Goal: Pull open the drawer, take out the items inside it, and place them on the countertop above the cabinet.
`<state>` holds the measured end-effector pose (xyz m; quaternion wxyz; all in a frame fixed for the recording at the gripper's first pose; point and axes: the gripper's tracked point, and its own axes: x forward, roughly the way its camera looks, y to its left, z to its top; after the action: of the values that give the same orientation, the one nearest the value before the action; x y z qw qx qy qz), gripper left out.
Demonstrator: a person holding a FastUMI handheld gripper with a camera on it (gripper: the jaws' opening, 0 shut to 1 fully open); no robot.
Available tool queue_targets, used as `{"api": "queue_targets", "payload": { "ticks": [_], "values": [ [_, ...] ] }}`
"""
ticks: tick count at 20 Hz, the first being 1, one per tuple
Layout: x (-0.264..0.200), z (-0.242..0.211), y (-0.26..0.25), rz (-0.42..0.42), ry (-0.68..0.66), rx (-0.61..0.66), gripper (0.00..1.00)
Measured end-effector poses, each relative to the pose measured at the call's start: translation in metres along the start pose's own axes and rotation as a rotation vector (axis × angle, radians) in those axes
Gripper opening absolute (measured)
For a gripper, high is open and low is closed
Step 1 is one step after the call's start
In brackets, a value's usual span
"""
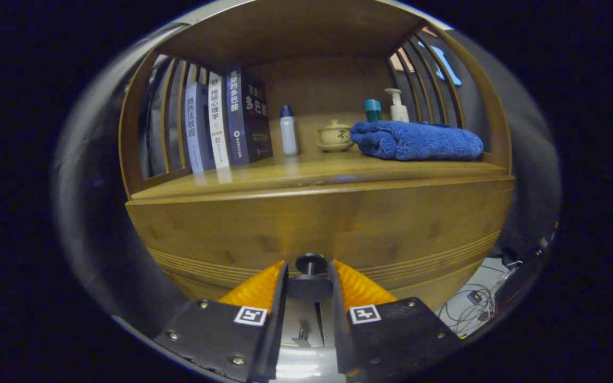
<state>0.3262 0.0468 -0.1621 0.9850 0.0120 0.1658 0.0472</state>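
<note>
My tongs (pixel 310 276) sit low against the cabinet, their two fingers flanking the dark round drawer knob (pixel 310 264) so that it stands right between them; the fingers look drawn in close on either side of it, but I cannot tell for sure whether both press on it or merely bracket it. The knob is my landmark: behind it runs the drawer front (pixel 317 223), a wide bamboo panel that looks flush with the cabinet, so I judge the drawer not yet pulled and the opening step the one in hand. Whatever lies inside is hidden. Above the knob, past the front's upper edge, is the bench (pixel 285 175) where the items are to go. Up and left of the knob a row of books (pixel 226 125) stands upright on it, with a small white bottle (pixel 288 133) just beside them; almost straight above the knob is a lidded tea cup (pixel 334 135), and up and right a folded blue towel (pixel 415 141) with a pump bottle (pixel 398 106) behind it. Next I should make sure of my hold, then draw straight back towards me, level, so the knob does not slip out
</note>
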Motion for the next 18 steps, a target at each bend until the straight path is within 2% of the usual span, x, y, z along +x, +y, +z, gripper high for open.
{"api": "queue_targets", "payload": {
  "ticks": [1, 5, 18],
  "values": [
    [-0.002, 0.0, 0.0, -0.006, 0.002, 0.002, 0.37],
    [-0.009, -0.003, 0.001, -0.032, 0.024, 0.019, 0.3],
    [-0.125, -0.04, -0.006, -0.138, 0.108, 0.04, 0.3]
  ]
}}
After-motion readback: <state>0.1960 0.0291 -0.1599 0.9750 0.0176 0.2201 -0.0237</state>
